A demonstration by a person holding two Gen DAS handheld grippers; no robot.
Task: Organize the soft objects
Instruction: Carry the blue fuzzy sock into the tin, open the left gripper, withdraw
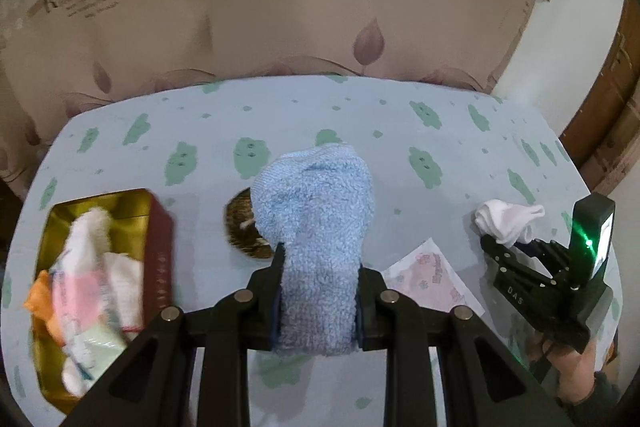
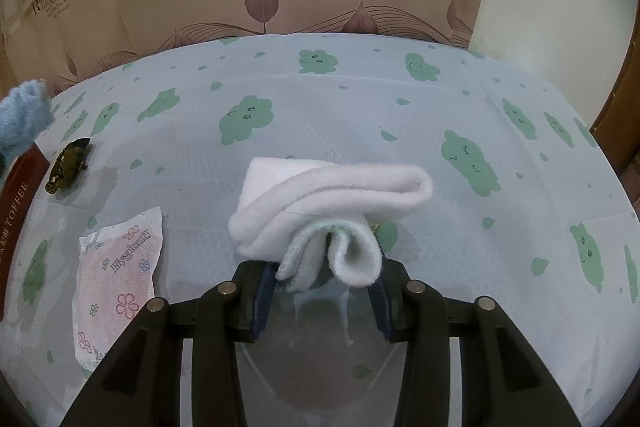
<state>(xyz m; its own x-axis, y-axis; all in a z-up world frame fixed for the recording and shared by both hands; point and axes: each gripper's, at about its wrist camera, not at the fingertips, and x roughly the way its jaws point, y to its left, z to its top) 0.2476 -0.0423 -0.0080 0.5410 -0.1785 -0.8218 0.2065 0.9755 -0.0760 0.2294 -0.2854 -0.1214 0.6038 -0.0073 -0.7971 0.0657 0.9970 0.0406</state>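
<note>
Left gripper (image 1: pixel 319 291) is clamped tight on a fluffy blue sock (image 1: pixel 316 227), pads pinching its lower half while the toe end stands up above the fingers, clear of the table (image 1: pixel 360 115). Right gripper (image 2: pixel 326 281) is closed on a white cloth (image 2: pixel 320 203), jaws a little apart with the folded, green-edged end bunched between the pads; the rest of the cloth lies flat on the table towards its far edge. From the left camera, that right gripper (image 1: pixel 516 243) shows near the table's right edge with the white cloth (image 1: pixel 506 221) at its tips, and a hand (image 1: pixel 560 359) grips its handle below.

Over at the left edge sits an open tin (image 1: pixel 160 251), gold inside and dark red outside, already stuffed with soft items: white, pink, orange and pale green pieces heaped together. The blue sock hangs just right of the tin, not in it.

Mid-table, half hidden behind the sock, lies a small dark mottled thing (image 1: pixel 240 231) I cannot identify. Towards the near edge, between the two grippers, a flat packet (image 2: pixel 116 279) with pink flower print reads "Hygiene". A tan curtain (image 1: pixel 280 7) with leaf prints hangs beyond the far edge.
</note>
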